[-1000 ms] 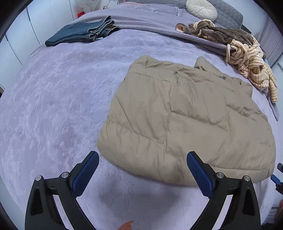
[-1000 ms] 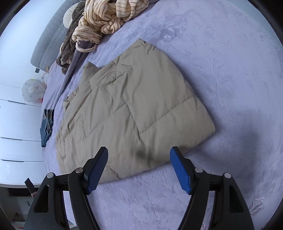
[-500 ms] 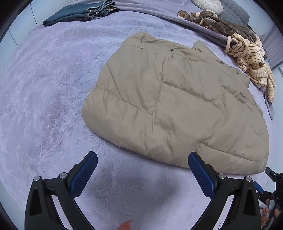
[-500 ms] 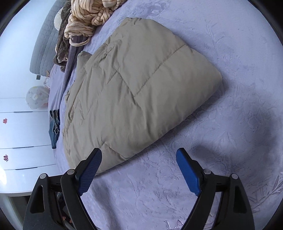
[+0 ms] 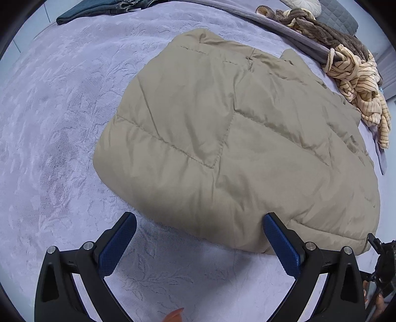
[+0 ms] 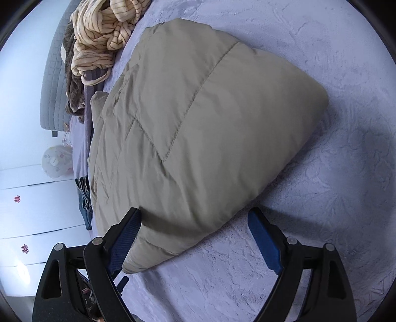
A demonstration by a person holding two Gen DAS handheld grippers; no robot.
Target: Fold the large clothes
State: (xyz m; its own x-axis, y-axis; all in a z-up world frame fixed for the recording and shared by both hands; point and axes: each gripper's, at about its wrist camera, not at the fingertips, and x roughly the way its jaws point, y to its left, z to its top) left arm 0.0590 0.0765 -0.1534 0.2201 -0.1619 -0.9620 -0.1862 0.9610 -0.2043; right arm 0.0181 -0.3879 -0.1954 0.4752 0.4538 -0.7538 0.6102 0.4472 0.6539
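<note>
A beige quilted puffer jacket (image 5: 235,138) lies folded on the lilac bedspread (image 5: 54,128). My left gripper (image 5: 200,223) stands open just above the jacket's near hem, with the hem's edge between its blue pads and no pad pressing on it. In the right wrist view the same jacket (image 6: 198,138) fills the middle. My right gripper (image 6: 195,218) hangs over its near corner, jaws still opening wide, the left pad beside the fabric, the right pad over bare bedspread.
Folded jeans (image 5: 99,10) lie at the far left of the bed. A heap of striped cream and brown knitwear (image 5: 351,69) sits at the far right, near a grey headboard (image 6: 53,81). White cupboard doors (image 6: 29,210) stand beyond the bed's edge.
Both grippers have sunk toward the jacket's near edge, which now looms larger. The right gripper's jaws have spread wider and its view has rolled.
</note>
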